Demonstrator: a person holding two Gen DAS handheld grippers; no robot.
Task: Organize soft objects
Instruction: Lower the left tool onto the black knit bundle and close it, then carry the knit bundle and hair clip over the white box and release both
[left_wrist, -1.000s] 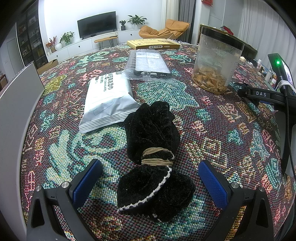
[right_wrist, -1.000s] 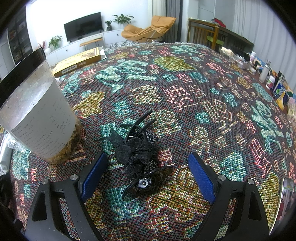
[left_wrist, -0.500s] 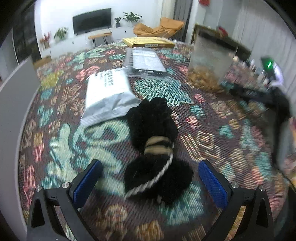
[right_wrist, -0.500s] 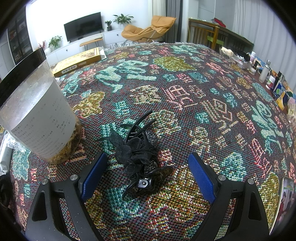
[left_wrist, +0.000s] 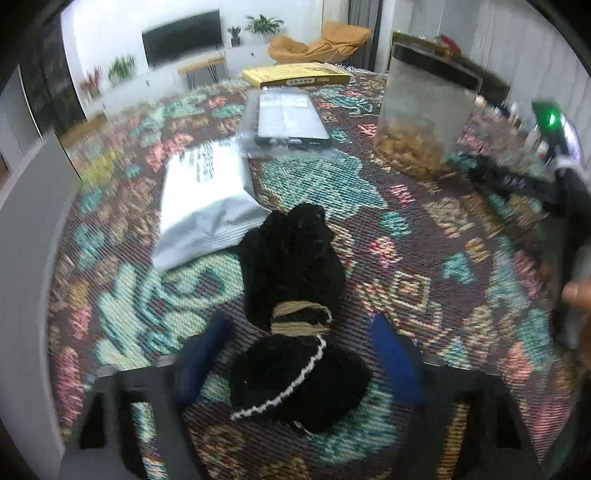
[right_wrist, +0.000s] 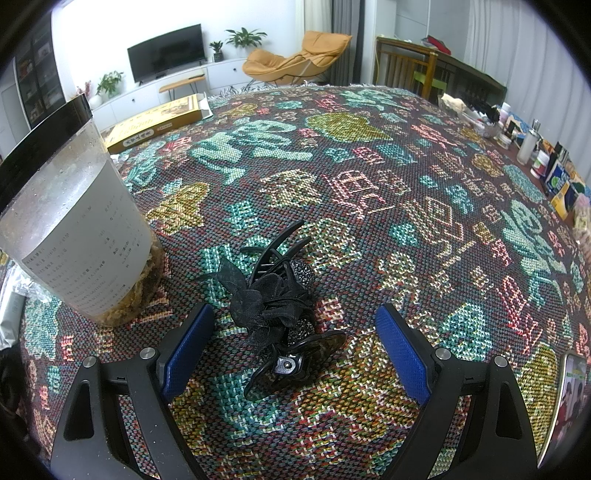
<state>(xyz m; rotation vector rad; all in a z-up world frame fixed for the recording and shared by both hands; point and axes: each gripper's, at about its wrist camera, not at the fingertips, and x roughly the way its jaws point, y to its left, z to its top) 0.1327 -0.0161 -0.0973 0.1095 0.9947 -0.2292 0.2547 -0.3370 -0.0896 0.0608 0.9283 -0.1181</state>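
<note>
Left wrist view shows the left gripper (left_wrist: 299, 354) low over a table covered with a bright woven cloth (left_wrist: 406, 229). Its blue pads (left_wrist: 201, 354) have just been closing in, and a fuzzy black bundle (left_wrist: 291, 266) tied with tan string lies between them. The picture is blurry, and the pads seem to sit just beside the bundle without squeezing it yet. A silver pouch (left_wrist: 203, 199) lies touching the far left side of the bundle. Farther back is a phone in a clear wrapper (left_wrist: 288, 118), a yellow box (left_wrist: 299, 74), and a clear jar (left_wrist: 424, 114) with brown bits at the bottom. A fingertip (left_wrist: 576, 291) peeks in at the right edge. Right wrist view shows the right gripper (right_wrist: 291, 350) with its jaws spread wide. A black hair claw with a ruffly bow (right_wrist: 277, 314) lies on the cloth between the pads, and neither pad touches it. The jar stands just to the left.
</note>
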